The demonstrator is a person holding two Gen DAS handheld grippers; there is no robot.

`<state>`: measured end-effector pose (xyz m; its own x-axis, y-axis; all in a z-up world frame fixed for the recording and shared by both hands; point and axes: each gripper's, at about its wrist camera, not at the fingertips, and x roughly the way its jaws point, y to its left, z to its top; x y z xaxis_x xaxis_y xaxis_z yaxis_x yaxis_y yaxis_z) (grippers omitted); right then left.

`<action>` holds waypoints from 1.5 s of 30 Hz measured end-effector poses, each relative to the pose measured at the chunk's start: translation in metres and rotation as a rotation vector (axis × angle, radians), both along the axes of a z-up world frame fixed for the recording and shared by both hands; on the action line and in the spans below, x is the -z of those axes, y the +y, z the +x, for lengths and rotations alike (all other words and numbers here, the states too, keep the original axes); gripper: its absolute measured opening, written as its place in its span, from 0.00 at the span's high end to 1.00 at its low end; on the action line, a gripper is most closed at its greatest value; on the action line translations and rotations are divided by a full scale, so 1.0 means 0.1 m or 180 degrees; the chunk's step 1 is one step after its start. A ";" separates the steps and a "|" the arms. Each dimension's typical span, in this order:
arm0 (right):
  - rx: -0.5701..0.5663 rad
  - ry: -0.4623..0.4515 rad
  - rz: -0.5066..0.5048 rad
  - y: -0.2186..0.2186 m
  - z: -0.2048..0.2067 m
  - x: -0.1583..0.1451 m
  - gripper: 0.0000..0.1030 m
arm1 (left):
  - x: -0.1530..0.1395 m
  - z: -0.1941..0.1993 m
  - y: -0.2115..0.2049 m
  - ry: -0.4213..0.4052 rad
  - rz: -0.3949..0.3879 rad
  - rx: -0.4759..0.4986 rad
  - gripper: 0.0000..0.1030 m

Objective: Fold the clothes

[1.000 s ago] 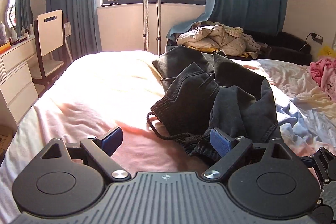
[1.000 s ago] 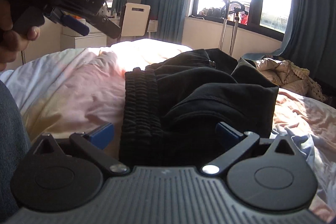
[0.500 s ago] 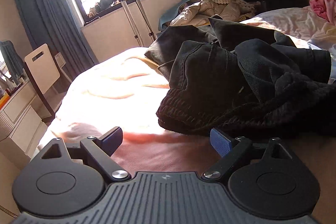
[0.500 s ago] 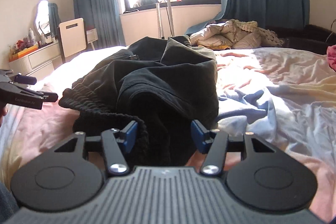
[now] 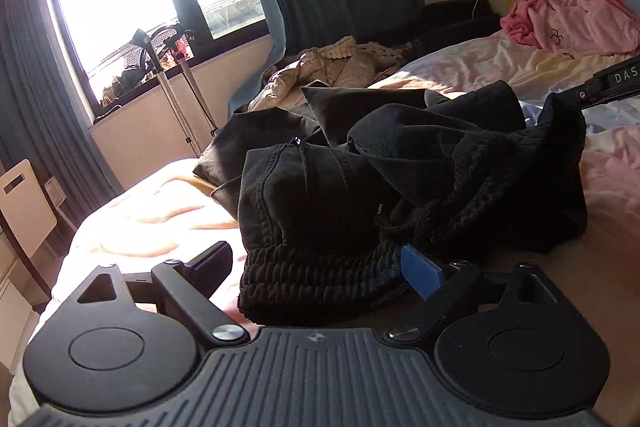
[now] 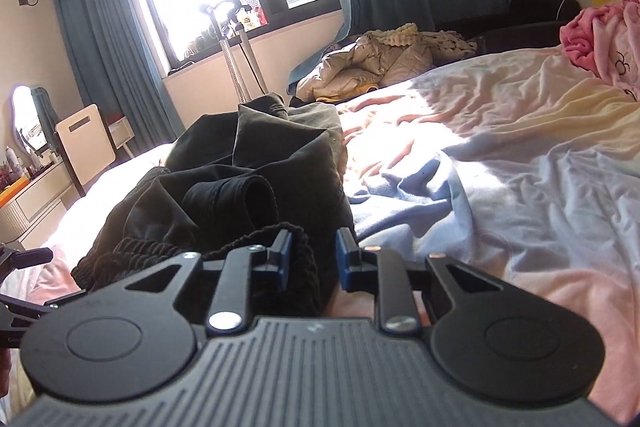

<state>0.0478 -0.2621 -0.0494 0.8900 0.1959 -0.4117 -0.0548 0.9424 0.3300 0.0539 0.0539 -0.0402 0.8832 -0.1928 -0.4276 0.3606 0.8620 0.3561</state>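
On the sunlit bed (image 6: 500, 155) the crumpled black trousers (image 5: 400, 179) could slip, since the right hand-held gripper (image 6: 311, 254) is closing on thick waistband only while the left hand-held gripper (image 5: 320, 267) stays spread around it.

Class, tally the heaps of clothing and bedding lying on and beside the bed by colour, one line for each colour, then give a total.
Black: 1, the black trousers on the bed, at both grippers
Pink: 1, the pink heap near the headboard
Beige: 1, the beige quilted heap past the bed's far edge
Total: 3
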 end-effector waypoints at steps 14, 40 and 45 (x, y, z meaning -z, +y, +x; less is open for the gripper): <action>0.0181 -0.0393 -0.0067 -0.03 -0.16 -0.17 0.99 | 0.23 0.24 -0.16 0.0234 -0.0082 0.0081 0.08; -0.1035 -0.0190 -0.1523 0.82 -0.16 0.06 0.41 | 0.21 0.42 0.13 -0.0029 -0.0215 -0.0836 0.06; -0.0780 -0.0183 -0.1344 0.75 -0.02 0.12 0.94 | 0.22 0.39 0.04 -0.0065 -0.0105 -0.0759 0.06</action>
<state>0.0454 -0.1867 -0.0611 0.8622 0.2289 -0.4519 -0.2985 0.9503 -0.0882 0.0933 0.0582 -0.0624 0.9139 0.0087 -0.4060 0.1384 0.9333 0.3315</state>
